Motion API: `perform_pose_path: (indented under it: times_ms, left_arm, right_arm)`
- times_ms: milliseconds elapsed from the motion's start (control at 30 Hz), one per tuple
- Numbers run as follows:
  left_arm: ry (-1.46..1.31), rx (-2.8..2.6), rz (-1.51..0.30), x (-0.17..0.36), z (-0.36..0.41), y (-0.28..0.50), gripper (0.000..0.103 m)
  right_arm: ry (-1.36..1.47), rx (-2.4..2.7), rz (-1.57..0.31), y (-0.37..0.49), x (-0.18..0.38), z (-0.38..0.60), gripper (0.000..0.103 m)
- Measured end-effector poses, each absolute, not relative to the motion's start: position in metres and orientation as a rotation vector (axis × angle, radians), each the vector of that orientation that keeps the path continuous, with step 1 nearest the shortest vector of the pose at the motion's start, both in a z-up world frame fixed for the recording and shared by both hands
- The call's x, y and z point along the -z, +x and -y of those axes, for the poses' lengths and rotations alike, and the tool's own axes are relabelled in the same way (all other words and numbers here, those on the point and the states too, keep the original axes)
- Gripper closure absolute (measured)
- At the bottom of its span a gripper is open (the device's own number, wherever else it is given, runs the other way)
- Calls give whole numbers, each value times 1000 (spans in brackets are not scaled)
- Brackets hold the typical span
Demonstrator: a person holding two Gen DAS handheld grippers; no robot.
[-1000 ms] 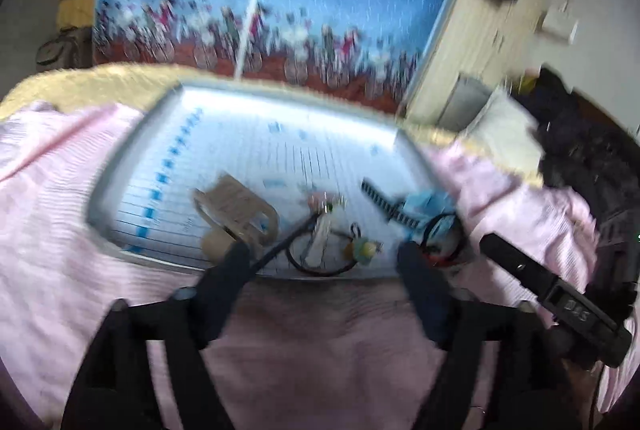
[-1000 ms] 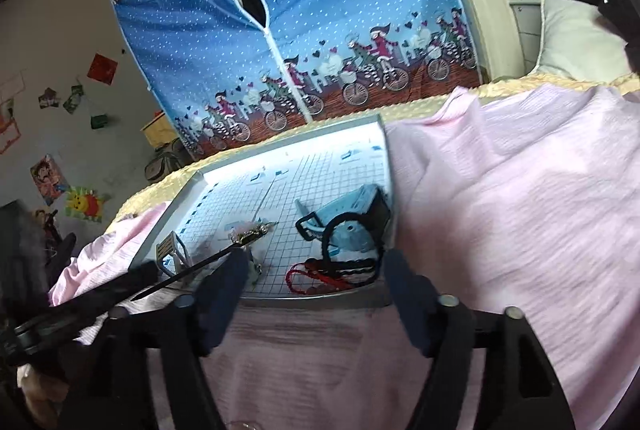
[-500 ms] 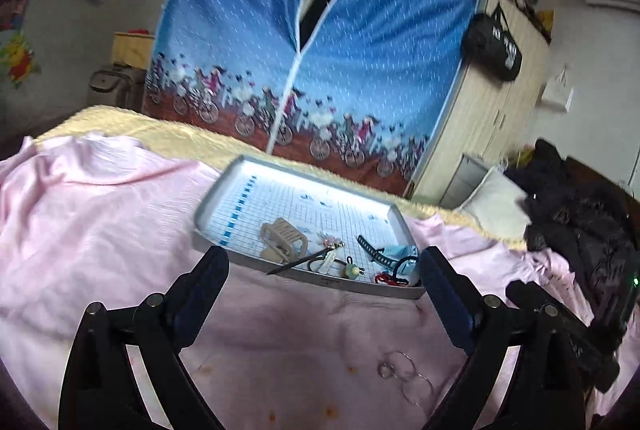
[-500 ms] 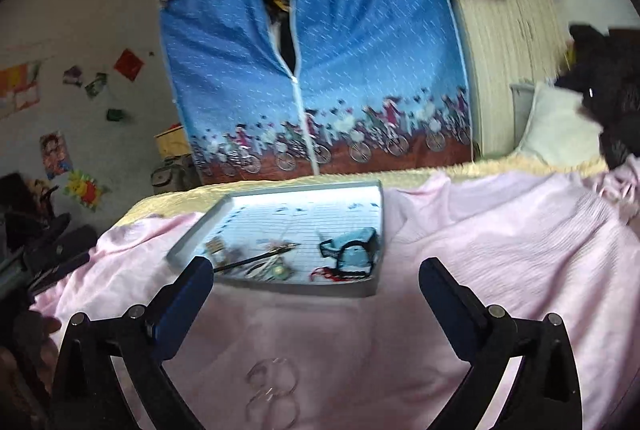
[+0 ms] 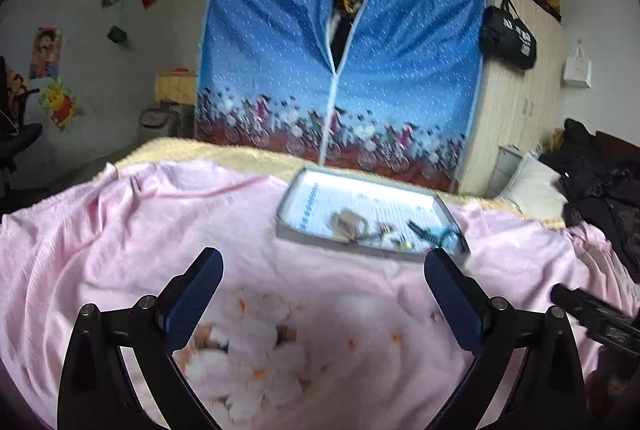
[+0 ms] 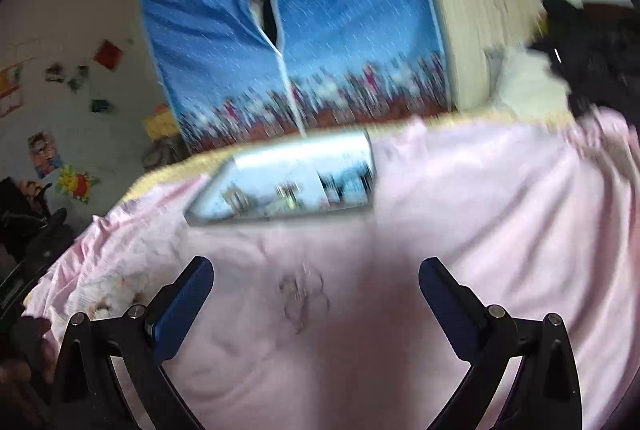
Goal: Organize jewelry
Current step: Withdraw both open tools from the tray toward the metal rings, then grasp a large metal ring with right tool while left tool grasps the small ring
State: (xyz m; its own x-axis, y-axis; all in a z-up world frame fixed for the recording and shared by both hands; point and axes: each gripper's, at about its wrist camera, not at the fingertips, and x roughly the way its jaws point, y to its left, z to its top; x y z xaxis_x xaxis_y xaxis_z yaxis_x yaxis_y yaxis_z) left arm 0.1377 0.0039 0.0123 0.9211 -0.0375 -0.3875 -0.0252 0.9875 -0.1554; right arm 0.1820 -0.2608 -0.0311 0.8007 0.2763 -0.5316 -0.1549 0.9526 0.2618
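Pink bedsheet (image 5: pixel 120 230) carries grey tray (image 5: pixel 288 226); left gripper (image 5: pixel 322 272) and right gripper (image 6: pixel 316 280), near tray, spread wide, empty.

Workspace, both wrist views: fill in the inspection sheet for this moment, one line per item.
Surface: pink blanket spread over a bed, rumpled at the left.
Job's things: grey tray on the blanket, holding a beige clip, a black comb and small blurred pieces; faint wire rings lie on the blanket nearer the grippers.
Clutter: dark clothes and a white pillow at the right.
Grippers: left gripper and right gripper both open, empty, above the blanket.
Cables: nothing seen.
Surroundings: blue fabric wardrobe, wooden cupboard, black bag.
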Motion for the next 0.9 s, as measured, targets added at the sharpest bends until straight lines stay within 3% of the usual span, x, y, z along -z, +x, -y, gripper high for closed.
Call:
perform_pose_path:
  times_ms: [467,900]
  left_arm:
    - [-90,95,-522,15,8,143,4]
    - [-108,110,-614,48,-1,165,4]
  right_arm:
    - [103,-146,-851,204,78,236,0]
    - [12,-163,-916,216,97,223,0]
